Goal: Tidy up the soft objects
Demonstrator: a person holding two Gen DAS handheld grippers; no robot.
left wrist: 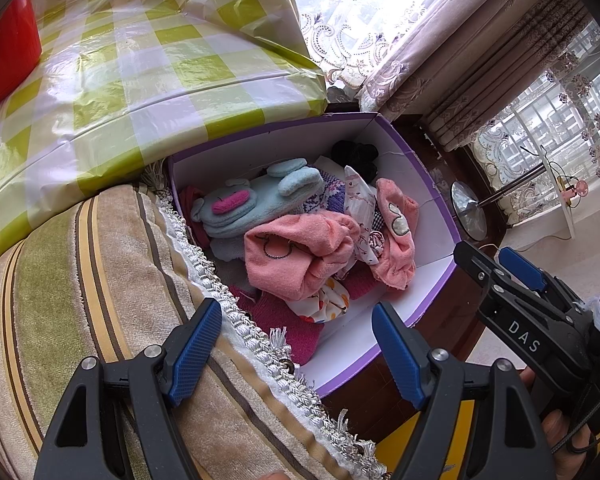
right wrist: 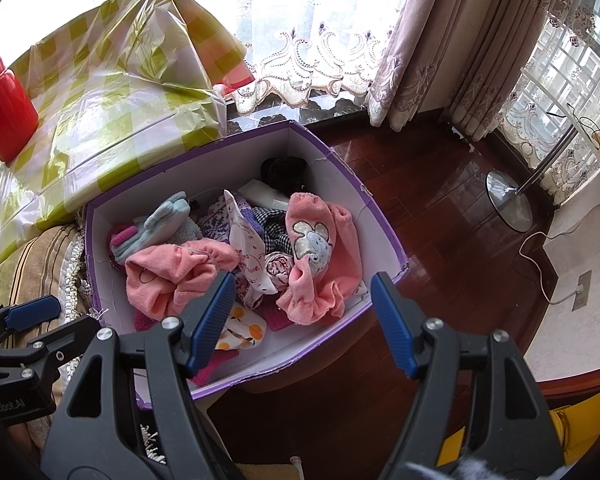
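Nearest the left wrist lens, the left gripper (left wrist: 296,344) hangs with its blue pads spread and nothing between them, over the near rim of the purple-edged box (left wrist: 432,304). Its left pad (left wrist: 192,350) sits above the fringed striped cushion (left wrist: 80,288) at 8 o'clock. The right gripper (right wrist: 302,324) is likewise spread and empty, poised over the box's near wall; in the left view it shows at 4 o'clock.

Inside the box lies a heap of soft things: a pink towel (left wrist: 296,256) at the centre, a second pink cloth with a mouse patch (right wrist: 320,252) toward 3 o'clock, a light blue plush glove (left wrist: 252,200) at 10 o'clock, a black item (left wrist: 356,156) at 12 o'clock, a dotted white cloth (left wrist: 324,304) and magenta knit (left wrist: 284,324) at 6 o'clock.

A green-checked cover (left wrist: 148,64) fills 11 o'clock, with a red container (left wrist: 8,52) at its edge.
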